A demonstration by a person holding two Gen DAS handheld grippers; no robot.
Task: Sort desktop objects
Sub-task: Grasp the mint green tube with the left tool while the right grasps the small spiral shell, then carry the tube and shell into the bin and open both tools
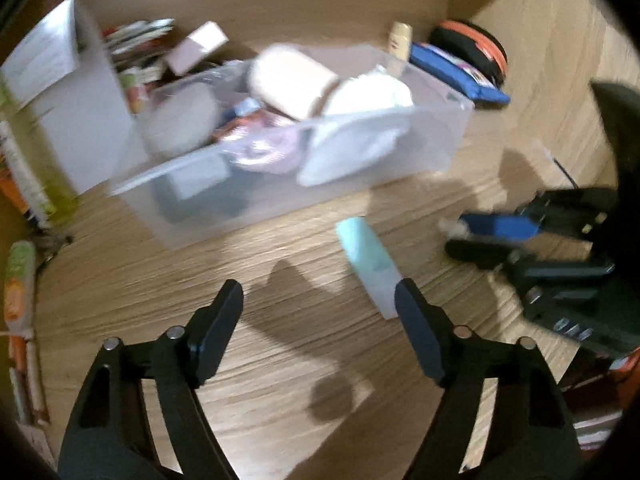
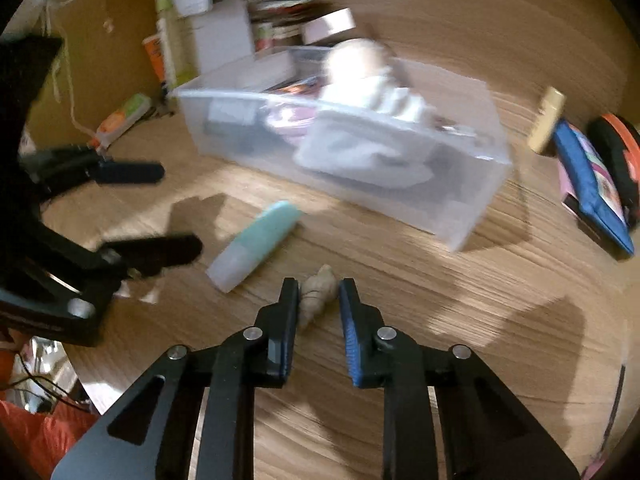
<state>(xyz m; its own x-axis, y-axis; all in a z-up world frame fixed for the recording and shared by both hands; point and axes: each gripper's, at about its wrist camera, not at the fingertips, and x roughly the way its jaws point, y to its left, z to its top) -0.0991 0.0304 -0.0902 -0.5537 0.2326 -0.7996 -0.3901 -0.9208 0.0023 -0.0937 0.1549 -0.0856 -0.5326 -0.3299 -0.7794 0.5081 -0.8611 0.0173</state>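
Observation:
A clear plastic bin [image 1: 436,140] [image 2: 460,204] full of tissue rolls and packets stands on the wooden desk. A mint-green tube [image 1: 368,260] [image 2: 256,244] lies in front of it. My left gripper [image 1: 320,300] is open and empty, its right finger beside the tube's cap end. My right gripper [image 2: 319,288] has its jaws close around a small beige shell-like object [image 2: 316,292], one finger touching it. The right gripper also shows in the left wrist view [image 1: 480,236], the left gripper in the right wrist view [image 2: 160,212].
A blue pouch [image 1: 460,76] [image 2: 592,184] and a black-orange case [image 1: 476,48] lie right of the bin, with a cream bottle [image 2: 546,120]. A white box [image 1: 68,92], books and a green tube [image 1: 18,280] crowd the left side.

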